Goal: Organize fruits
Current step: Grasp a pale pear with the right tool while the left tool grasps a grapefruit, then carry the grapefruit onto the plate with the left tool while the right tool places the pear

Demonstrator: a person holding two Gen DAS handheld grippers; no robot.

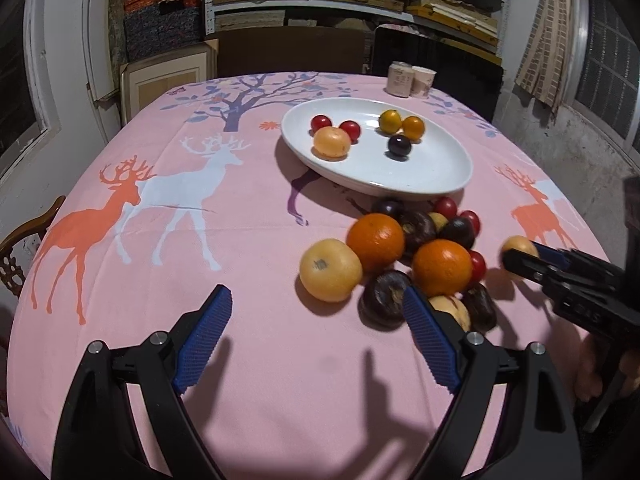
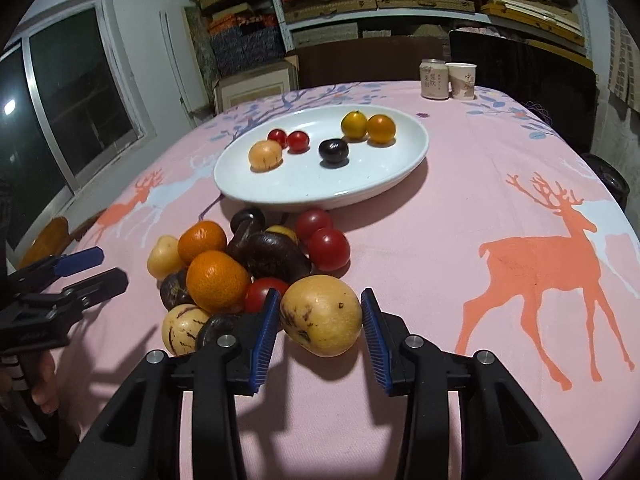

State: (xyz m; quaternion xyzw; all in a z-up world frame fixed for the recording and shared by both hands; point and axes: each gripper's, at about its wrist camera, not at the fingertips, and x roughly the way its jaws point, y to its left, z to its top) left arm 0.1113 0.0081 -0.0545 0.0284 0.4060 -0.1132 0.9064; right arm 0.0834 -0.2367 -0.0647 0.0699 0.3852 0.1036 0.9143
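Note:
A white oval plate (image 1: 420,176) (image 2: 380,184) holds two red tomatoes, two orange-yellow fruits, a dark plum and a pale yellow fruit. In front of it lies a pile of loose fruit: two oranges (image 1: 376,242) (image 2: 218,282), dark fruits, red tomatoes (image 2: 328,249) and yellow fruits. My right gripper (image 2: 320,316) (image 1: 520,256) is shut on a yellow speckled fruit (image 2: 322,314) (image 1: 516,246) at the pile's near right edge. My left gripper (image 1: 316,316) (image 2: 90,266) is open and empty, just left of the pile, its right finger beside a dark fruit (image 1: 384,296).
A can (image 2: 434,79) and a paper cup (image 2: 462,80) stand at the table's far edge. A wooden chair (image 1: 24,240) stands at the left. Shelves of boxes fill the back wall. The pink deer tablecloth (image 1: 160,200) covers the table.

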